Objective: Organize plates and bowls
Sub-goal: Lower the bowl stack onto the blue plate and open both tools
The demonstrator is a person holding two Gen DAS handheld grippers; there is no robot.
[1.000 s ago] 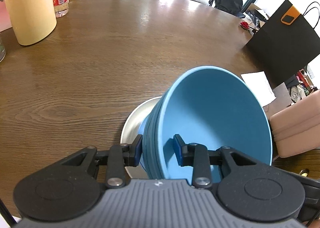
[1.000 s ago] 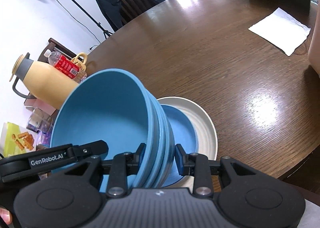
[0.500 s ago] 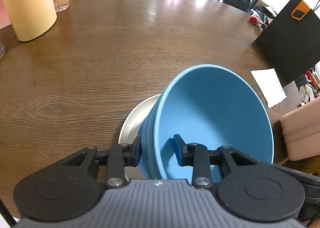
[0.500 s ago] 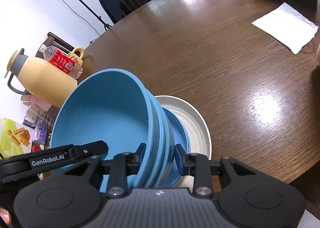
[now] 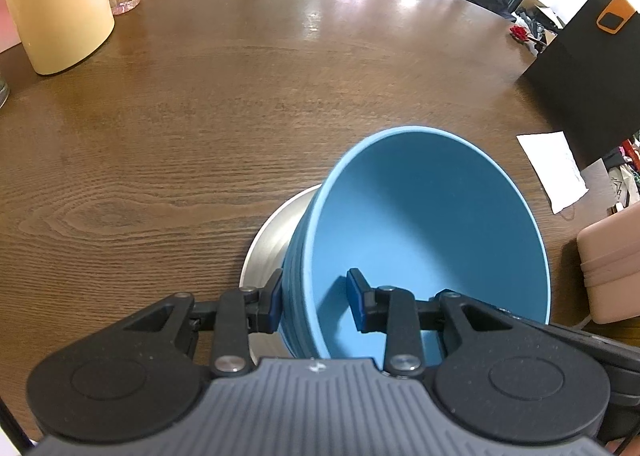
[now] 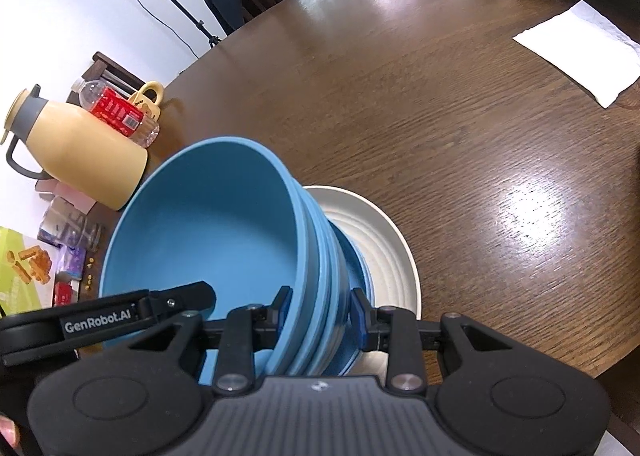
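Two claws grip opposite rims of a stack of blue bowls: left claw and right claw each pinch the nested walls, sharing the load over a white plate on the table.

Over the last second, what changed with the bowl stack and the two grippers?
The stack of blue bowls has come down closer to the white plate, hiding more of it. Both the left gripper and right gripper stay clamped on opposite rims of the stack. The thermos, bottle and napkin did not move.
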